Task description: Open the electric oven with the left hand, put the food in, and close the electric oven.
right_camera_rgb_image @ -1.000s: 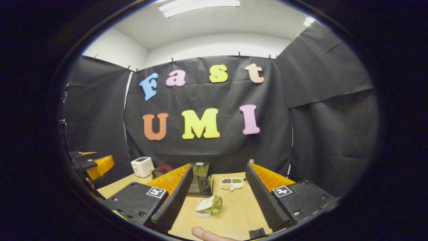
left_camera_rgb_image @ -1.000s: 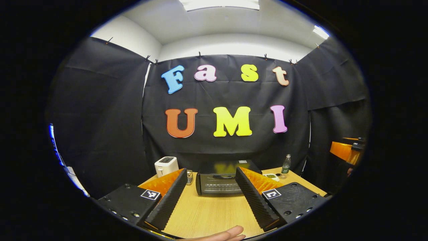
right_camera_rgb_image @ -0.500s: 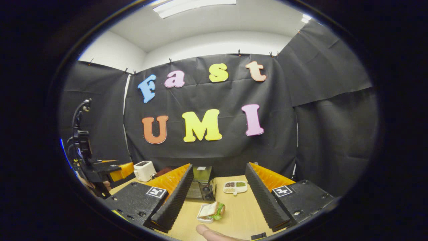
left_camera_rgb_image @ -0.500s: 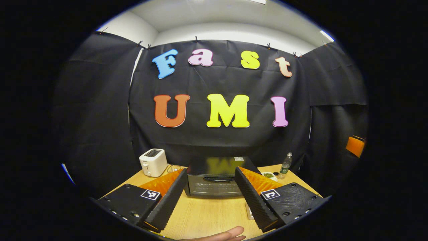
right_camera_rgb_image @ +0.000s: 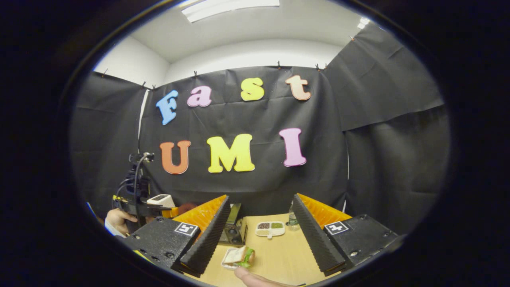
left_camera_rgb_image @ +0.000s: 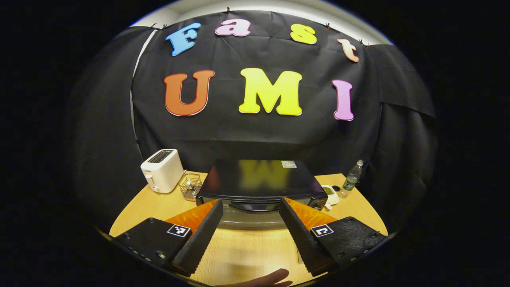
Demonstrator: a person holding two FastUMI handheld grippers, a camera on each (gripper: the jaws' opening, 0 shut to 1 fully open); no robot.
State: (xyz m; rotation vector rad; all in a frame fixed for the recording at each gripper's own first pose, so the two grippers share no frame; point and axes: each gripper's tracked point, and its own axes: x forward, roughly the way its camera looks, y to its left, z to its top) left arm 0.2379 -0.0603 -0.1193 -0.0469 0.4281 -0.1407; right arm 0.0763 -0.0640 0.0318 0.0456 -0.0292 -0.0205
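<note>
Both grippers hang with fingers spread wide, gripping nothing. Left gripper (left_camera_rgb_image: 250,239) faces the closed electric oven (left_camera_rgb_image: 259,185) at 12 o'clock on the table (left_camera_rgb_image: 151,205). Right gripper (right_camera_rgb_image: 259,247) frames the sandwich (right_camera_rgb_image: 238,256) at 6 o'clock.

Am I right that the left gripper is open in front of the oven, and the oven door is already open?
Not quite. The left gripper is open in front of the oven, but the left gripper view shows its door closed, handle untouched between the fingers.
</note>
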